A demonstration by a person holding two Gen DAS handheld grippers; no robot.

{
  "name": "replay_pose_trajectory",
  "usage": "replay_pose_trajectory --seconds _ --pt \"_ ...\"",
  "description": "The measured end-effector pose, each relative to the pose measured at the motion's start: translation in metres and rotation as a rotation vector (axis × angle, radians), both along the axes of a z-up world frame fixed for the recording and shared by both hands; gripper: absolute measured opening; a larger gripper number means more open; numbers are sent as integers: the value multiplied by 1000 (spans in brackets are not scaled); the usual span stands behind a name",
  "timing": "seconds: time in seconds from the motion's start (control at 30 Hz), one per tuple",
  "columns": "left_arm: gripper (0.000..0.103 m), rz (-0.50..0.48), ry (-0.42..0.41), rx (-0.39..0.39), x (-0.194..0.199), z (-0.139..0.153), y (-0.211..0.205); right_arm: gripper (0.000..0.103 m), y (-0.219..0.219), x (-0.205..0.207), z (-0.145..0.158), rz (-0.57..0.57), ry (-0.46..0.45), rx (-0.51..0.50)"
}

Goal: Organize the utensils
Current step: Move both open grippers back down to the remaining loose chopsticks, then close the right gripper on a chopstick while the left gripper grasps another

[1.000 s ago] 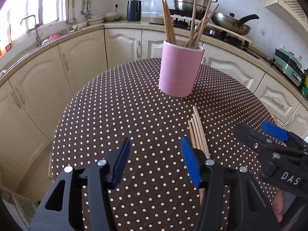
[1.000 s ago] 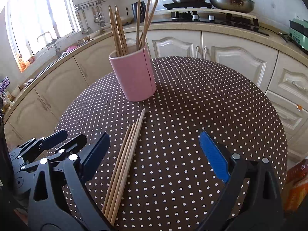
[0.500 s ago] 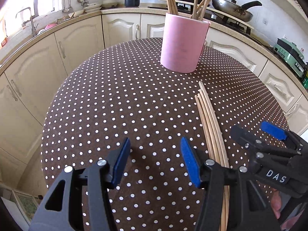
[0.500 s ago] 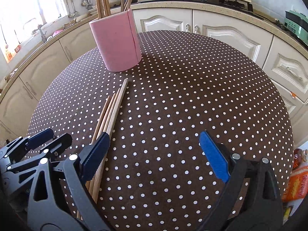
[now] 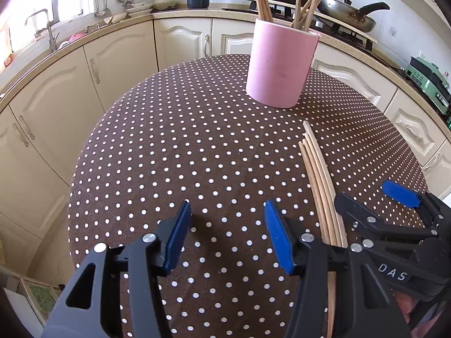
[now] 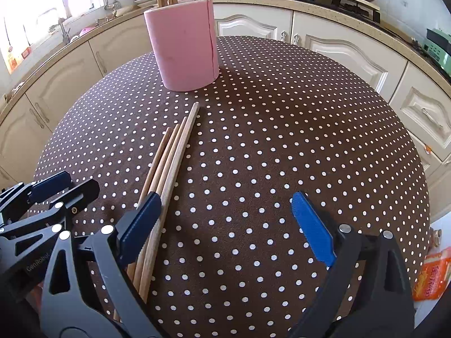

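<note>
A: Left wrist view first; what does it give you?

B: The left gripper [image 5: 225, 233], black with blue pads, hangs over the round table in a brown cloth with white dots [image 5: 169, 140]; its jaws stand apart with only cloth between them, so it is released and grasping nothing.

A: And the utensils?

B: A bundle of loose pale wooden chopsticks [image 5: 318, 174] lies flat on the cloth, to the right of that gripper; the near ends run under its right finger and out of sight. Further back stands a pink cylindrical holder [image 5: 279, 67], upright, with more wooden chopsticks [image 5: 298, 2] leaning out of its top; the far tips of the loose bundle point toward it but stop short, apart from its base.

A: Anything else on that side?

B: The right gripper [image 5: 394, 205] shows at the right edge, beside the bundle; behind the table, a cream run of kitchen cabinets [image 5: 118, 62] and a dark frying pan on the stove [image 5: 349, 14].

A: Now the right wrist view.

B: The right gripper [image 6: 225, 225] is wide open, released; between its pads is bare dotted cloth [image 6: 282, 140]. The loose chopsticks [image 6: 172, 157] pass under its left finger [image 6: 138, 225]; I cannot tell whether that finger touches them. The pink holder [image 6: 186, 48] stands beyond their tips, upright; the left gripper [image 6: 50, 194] sits at the left edge, and an orange packet [image 6: 431, 276] shows off the table at the right.
</note>
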State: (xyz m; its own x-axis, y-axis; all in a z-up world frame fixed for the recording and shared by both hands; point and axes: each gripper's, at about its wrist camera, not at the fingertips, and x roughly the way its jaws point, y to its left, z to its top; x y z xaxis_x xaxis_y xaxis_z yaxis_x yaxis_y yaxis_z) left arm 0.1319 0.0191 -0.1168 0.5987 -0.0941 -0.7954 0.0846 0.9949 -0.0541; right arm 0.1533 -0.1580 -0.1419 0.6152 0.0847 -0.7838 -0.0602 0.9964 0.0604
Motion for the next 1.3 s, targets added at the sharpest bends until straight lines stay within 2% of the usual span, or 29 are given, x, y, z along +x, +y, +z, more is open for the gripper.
replay_pose_trajectory --seconds 0.1,0.17,0.23,0.53,0.57,0.6,0.73,0.87,1.03,1.17,1.23,1.3 --pt "54 -4 1 8 -1 0 0 78 5 3 1 7 -12 3" --pt "55 -9 3 11 -2 0 0 65 9 4 2 17 -15 7" --pt "54 -14 3 8 -2 0 -1 61 12 5 3 23 -12 2" --pt "55 -2 -12 11 -3 4 2 58 8 0 7 -14 34 -12" --pt "54 -1 -15 9 -4 4 2 52 9 2 6 -34 52 -47" --pt "54 -2 -15 6 -3 5 4 52 10 4 7 -38 37 -68" --pt "55 -9 -15 10 -4 5 7 51 10 7 12 -41 47 -47" --pt "54 -13 -17 11 -5 6 7 51 -2 6 19 -85 46 24" --pt "54 -17 -18 18 -4 5 7 51 -4 3 24 -26 49 58" --pt "55 -27 -15 23 -2 5 5 52 10 3 22 10 59 20" --pt "55 -31 -17 29 -1 5 3 52 18 4 21 10 49 -45" --pt "55 -35 -21 28 0 5 0 51 21 6 22 -1 43 -67"
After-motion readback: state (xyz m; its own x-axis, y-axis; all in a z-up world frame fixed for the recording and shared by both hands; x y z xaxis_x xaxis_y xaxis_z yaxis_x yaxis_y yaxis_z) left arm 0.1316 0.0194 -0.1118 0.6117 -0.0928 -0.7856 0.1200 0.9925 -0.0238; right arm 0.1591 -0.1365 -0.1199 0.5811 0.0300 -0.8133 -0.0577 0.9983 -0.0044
